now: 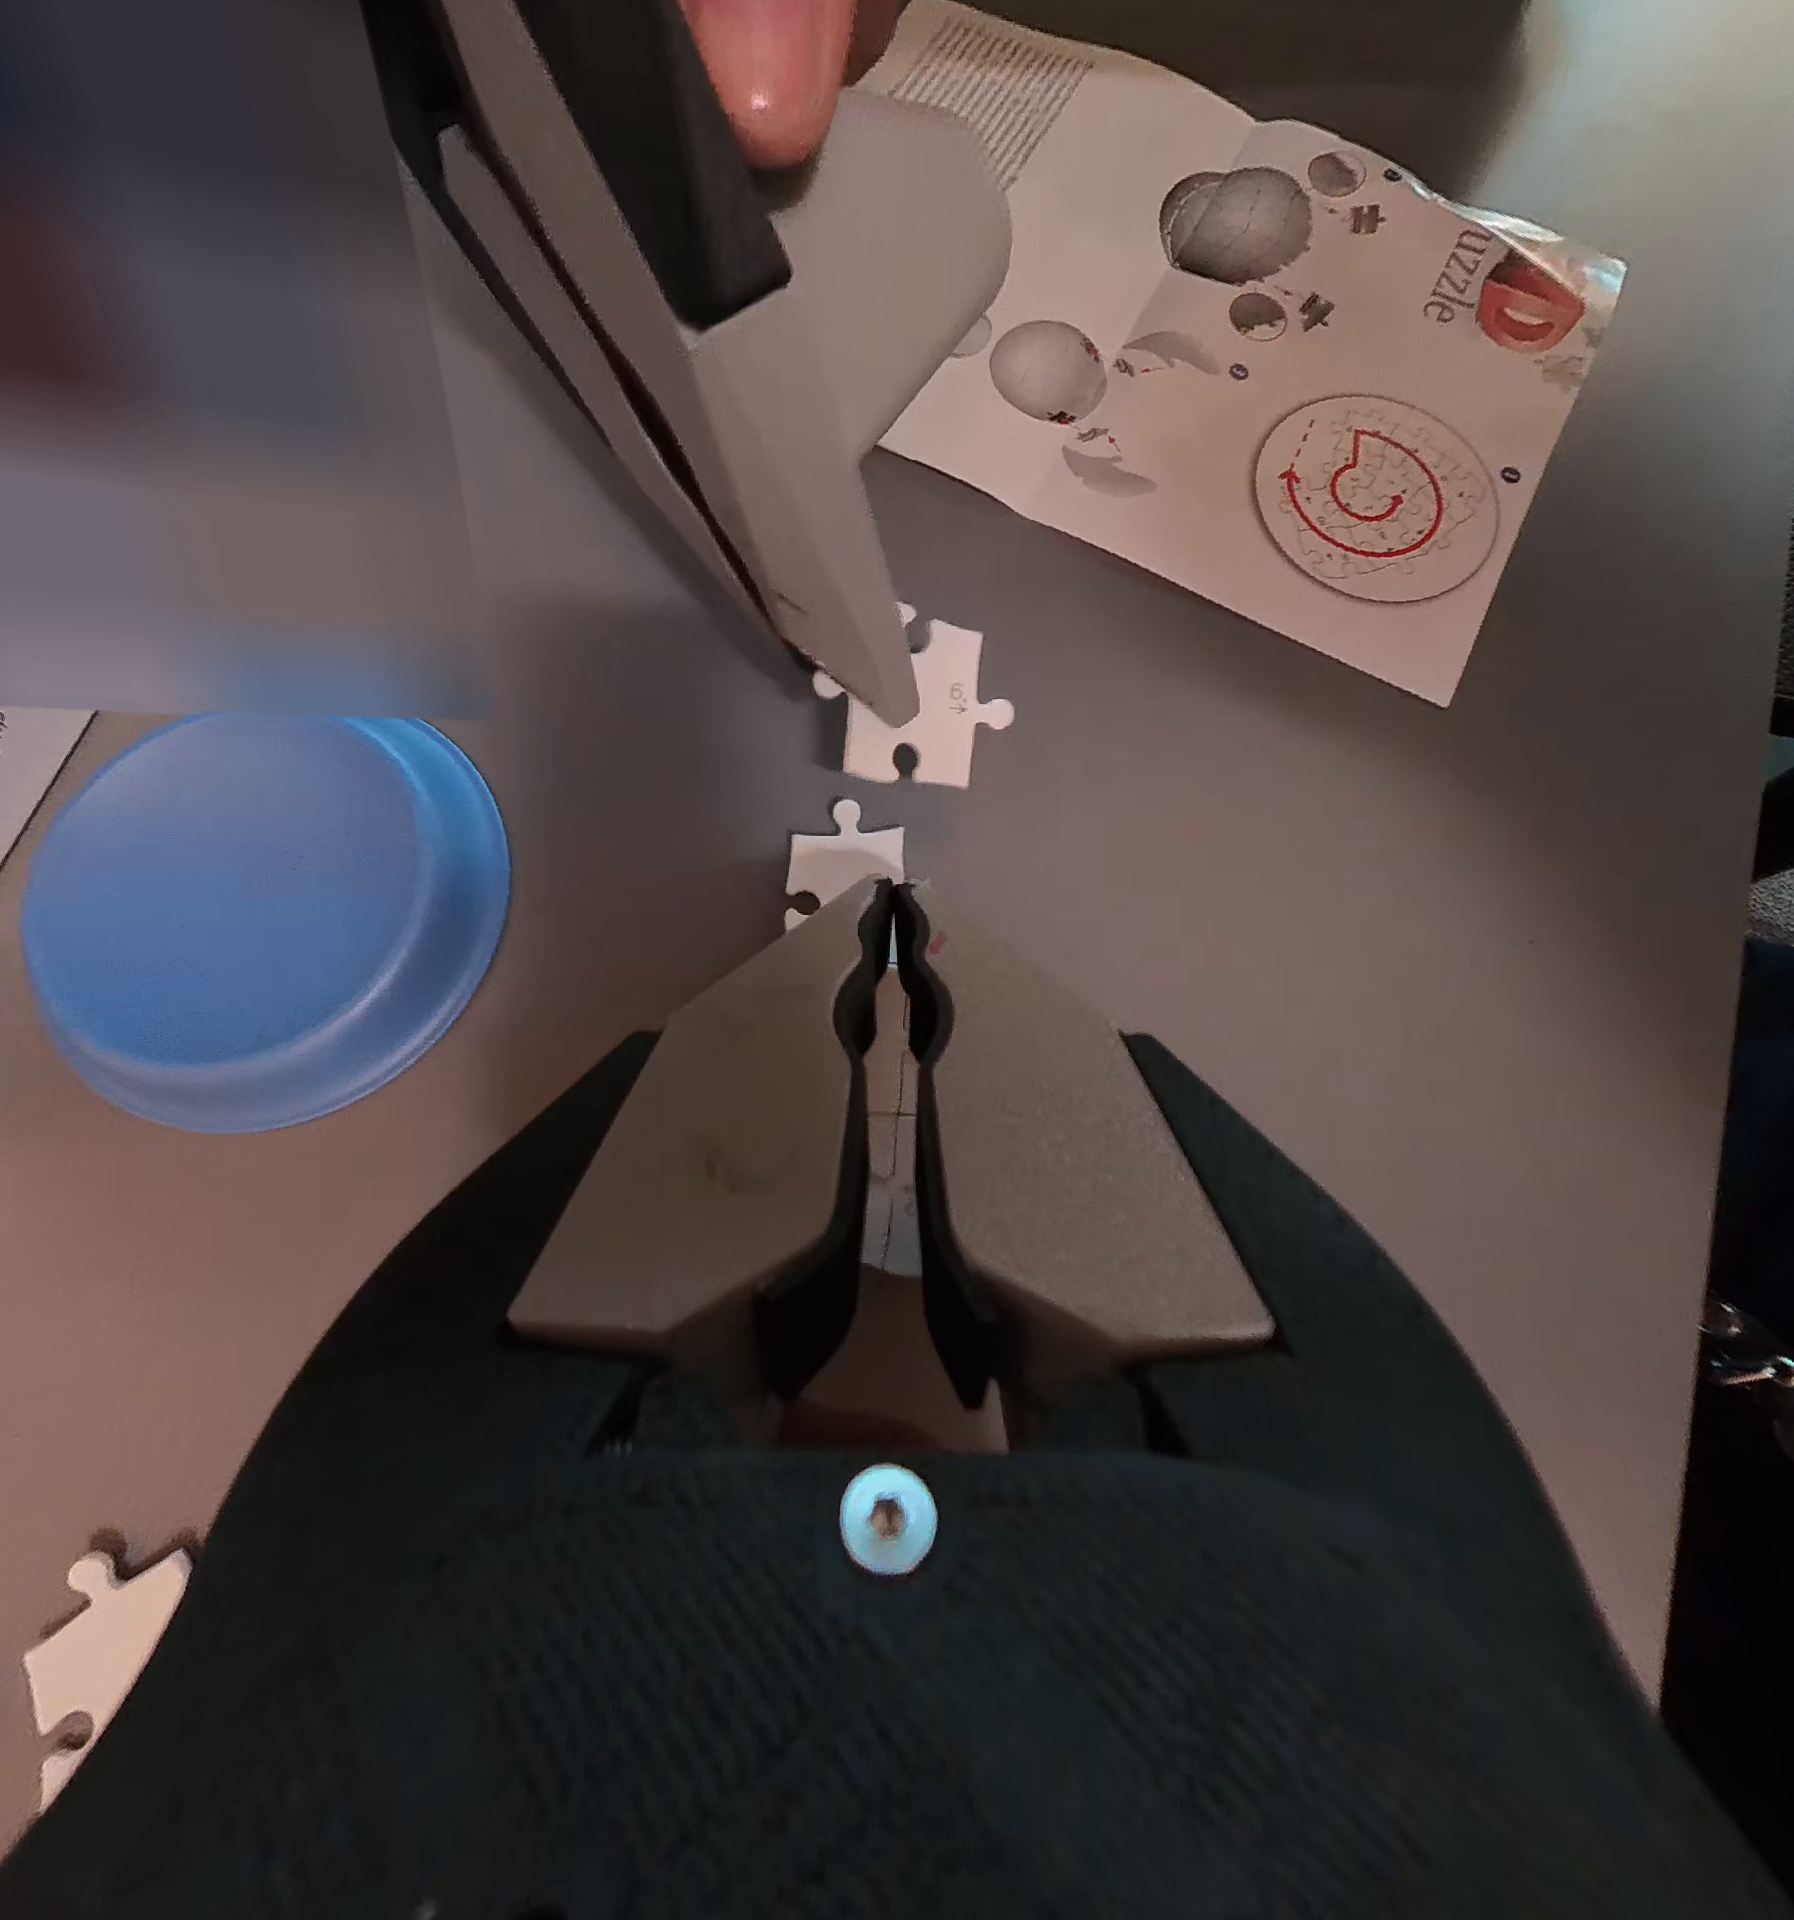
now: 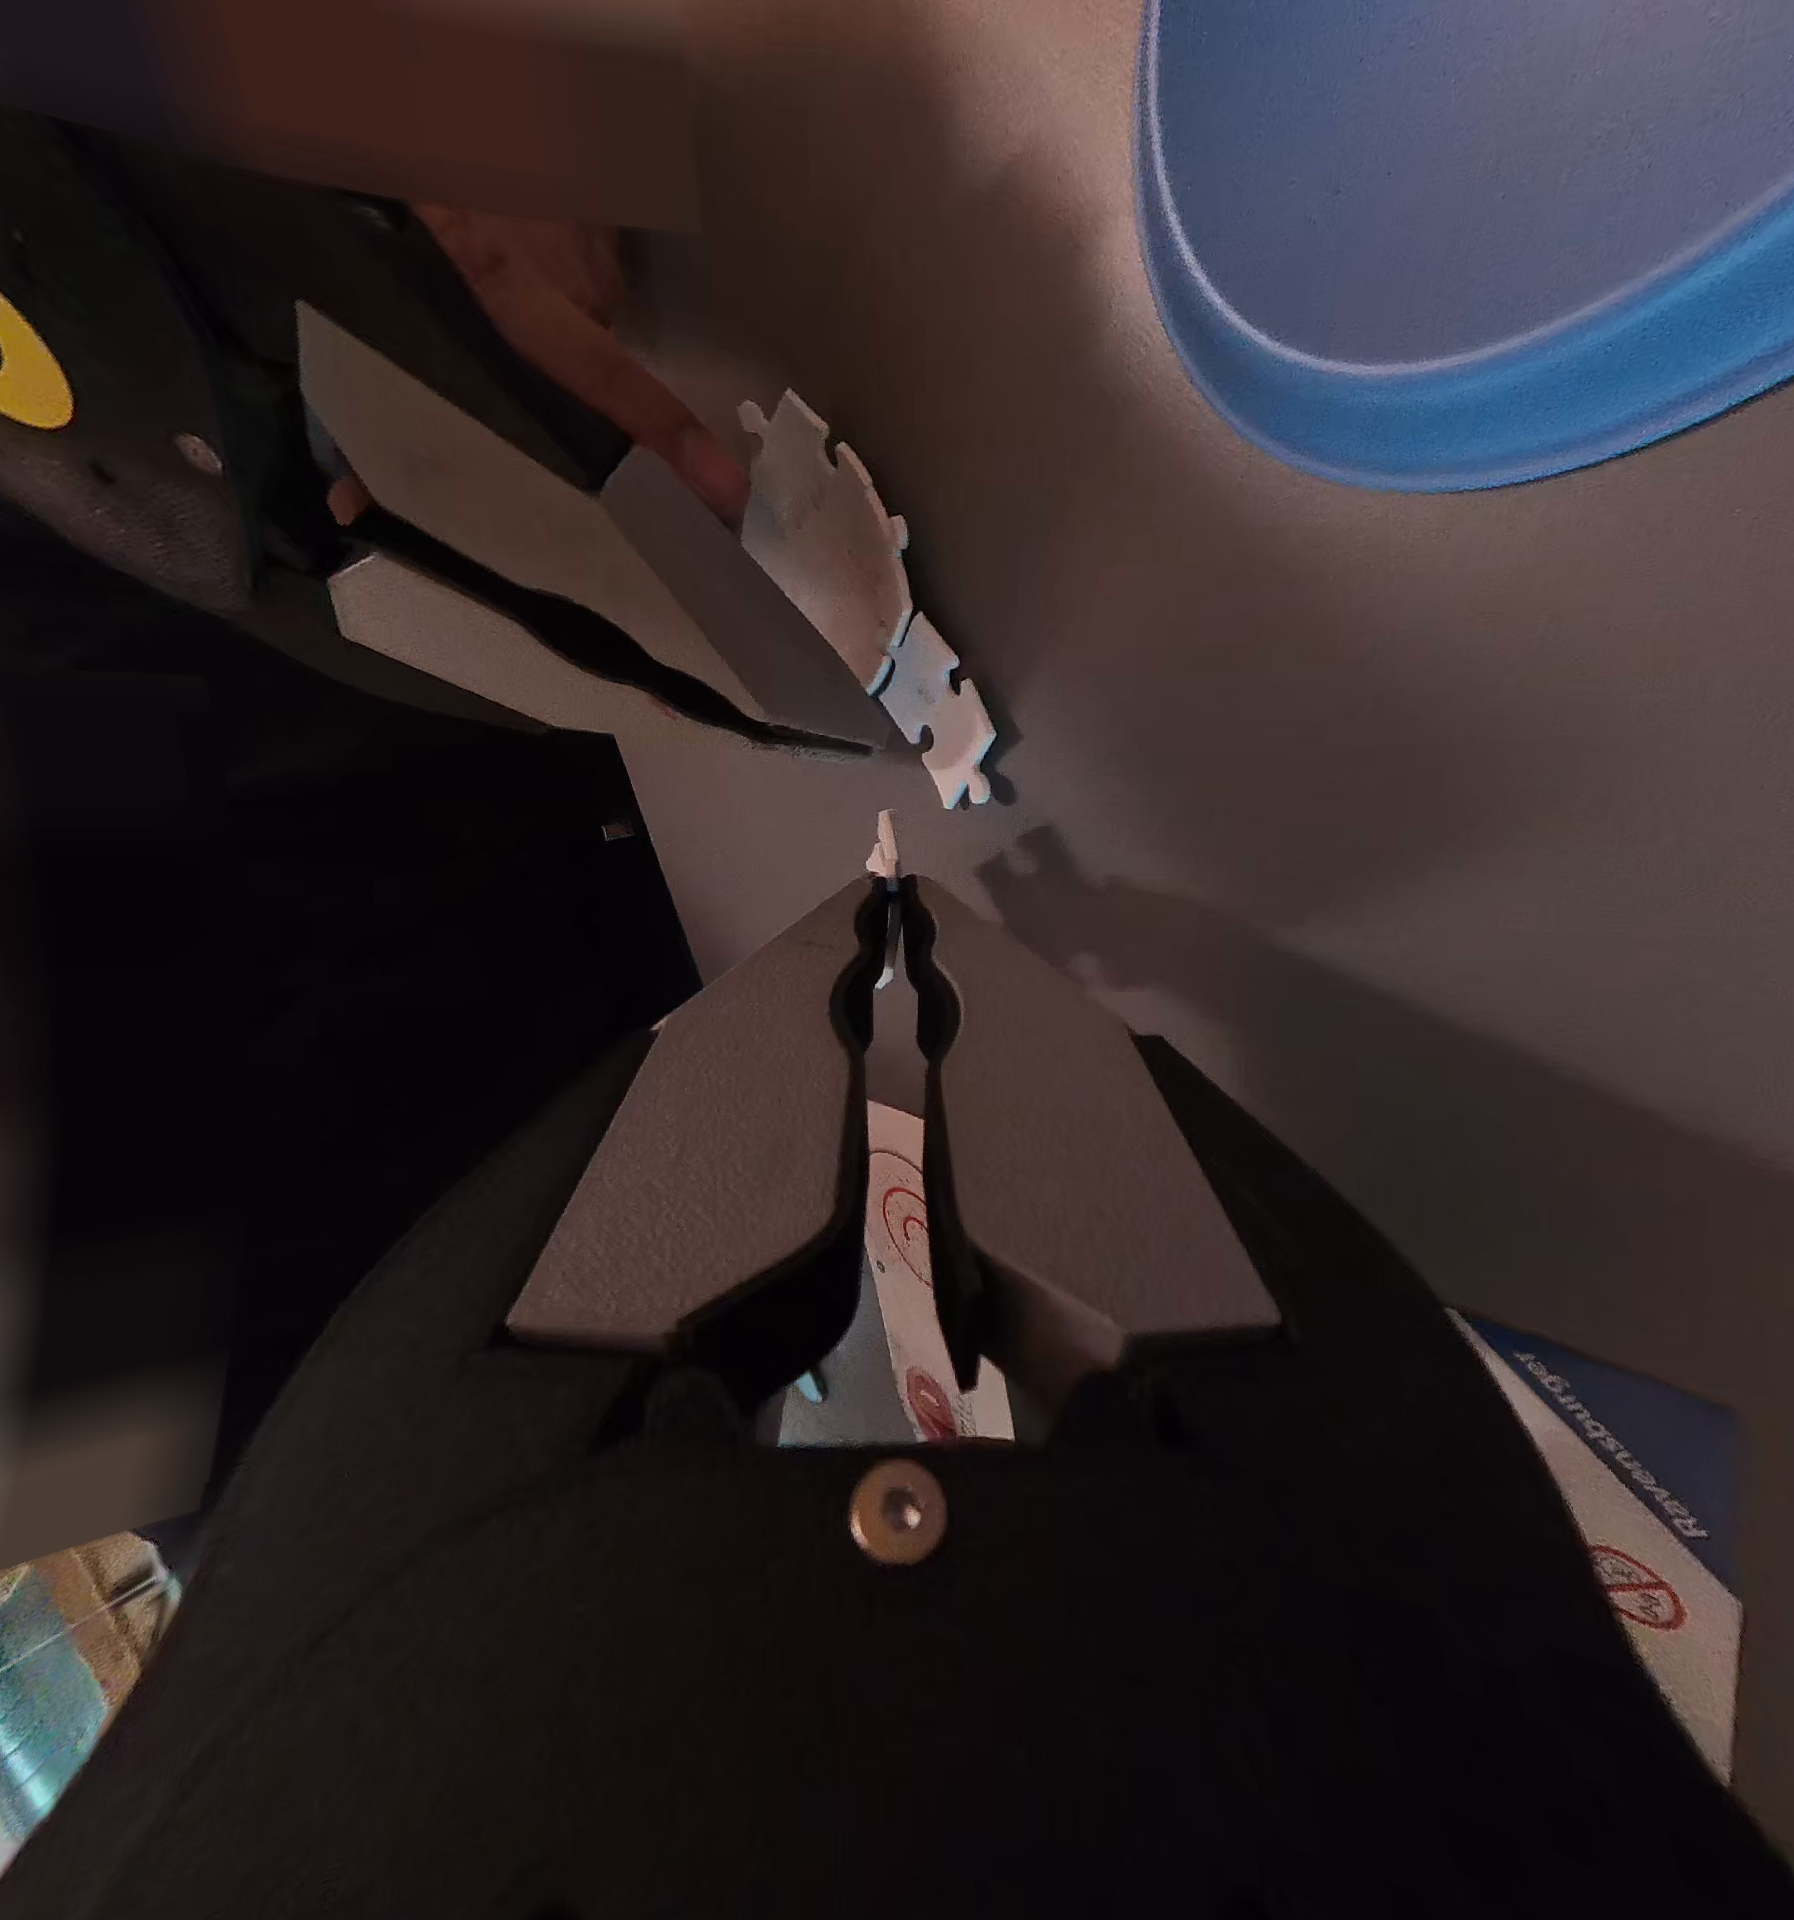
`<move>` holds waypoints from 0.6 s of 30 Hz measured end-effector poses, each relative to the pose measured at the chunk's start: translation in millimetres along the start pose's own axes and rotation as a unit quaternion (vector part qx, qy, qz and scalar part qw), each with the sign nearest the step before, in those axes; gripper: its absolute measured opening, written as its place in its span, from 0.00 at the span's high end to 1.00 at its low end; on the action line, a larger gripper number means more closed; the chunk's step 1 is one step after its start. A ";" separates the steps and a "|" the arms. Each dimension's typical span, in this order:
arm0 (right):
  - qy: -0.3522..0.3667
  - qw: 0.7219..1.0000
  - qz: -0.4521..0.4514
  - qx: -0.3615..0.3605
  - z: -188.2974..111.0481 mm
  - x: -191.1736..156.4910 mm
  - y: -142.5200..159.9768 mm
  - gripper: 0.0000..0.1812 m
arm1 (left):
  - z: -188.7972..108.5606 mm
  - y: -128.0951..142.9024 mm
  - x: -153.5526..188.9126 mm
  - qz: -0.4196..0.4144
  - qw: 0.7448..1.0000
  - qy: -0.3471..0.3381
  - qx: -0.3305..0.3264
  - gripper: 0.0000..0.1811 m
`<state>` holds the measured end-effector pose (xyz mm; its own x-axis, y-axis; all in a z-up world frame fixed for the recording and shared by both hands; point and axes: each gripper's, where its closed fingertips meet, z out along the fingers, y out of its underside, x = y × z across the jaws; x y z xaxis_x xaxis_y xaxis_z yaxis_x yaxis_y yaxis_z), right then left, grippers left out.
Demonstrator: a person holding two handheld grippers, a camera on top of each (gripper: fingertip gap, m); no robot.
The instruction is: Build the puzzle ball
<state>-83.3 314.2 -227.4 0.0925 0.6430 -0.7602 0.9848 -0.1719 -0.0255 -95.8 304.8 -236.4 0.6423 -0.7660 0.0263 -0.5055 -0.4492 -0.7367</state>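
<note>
My left gripper (image 1: 893,894) is shut on a short chain of joined white puzzle pieces (image 1: 844,860). The chain's end pokes out past the fingertips just above the grey table. In the right wrist view the chain (image 2: 851,582) runs along the side of the left gripper (image 2: 872,743). My right gripper (image 2: 891,888) is shut on a single white puzzle piece (image 2: 885,844), seen edge-on. In the left wrist view the right gripper (image 1: 888,707) comes down from above with that piece (image 1: 940,722). The piece hangs just beyond the chain's end, with a small gap between them.
A blue round dish (image 1: 259,925) lies upside down left of the grippers; it also shows in the right wrist view (image 2: 1495,343). A printed instruction sheet (image 1: 1288,416) lies at the far right. Loose white pieces (image 1: 103,1652) lie at the near left. The table edge (image 1: 1745,935) runs along the right. Less than 4 cm separates the two grippers' tips. My left gripper's tips are some 11 cm from the blue round dish (image 1: 259,925).
</note>
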 end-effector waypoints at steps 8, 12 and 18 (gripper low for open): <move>-0.019 0.991 -0.023 0.130 -10.4 -11.0 -11.4 1.00 | -6.6 -4.3 -6.3 -0.011 1.000 -0.007 0.015 1.00; -0.011 0.976 -0.033 0.216 -16.5 -14.2 -17.0 1.00 | -8.6 -5.2 -9.9 -0.017 1.000 -0.013 0.020 1.00; 0.049 0.945 -0.024 0.321 -21.8 2.9 -19.8 1.00 | -12.1 -6.9 -20.9 -0.035 0.998 -0.030 0.031 1.00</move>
<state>-99.3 335.8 -214.9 0.0954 0.7224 -0.6849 0.6987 -0.5386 -0.4709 -112.7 318.3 -223.6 0.7097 -0.7033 0.0405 -0.4225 -0.4709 -0.7744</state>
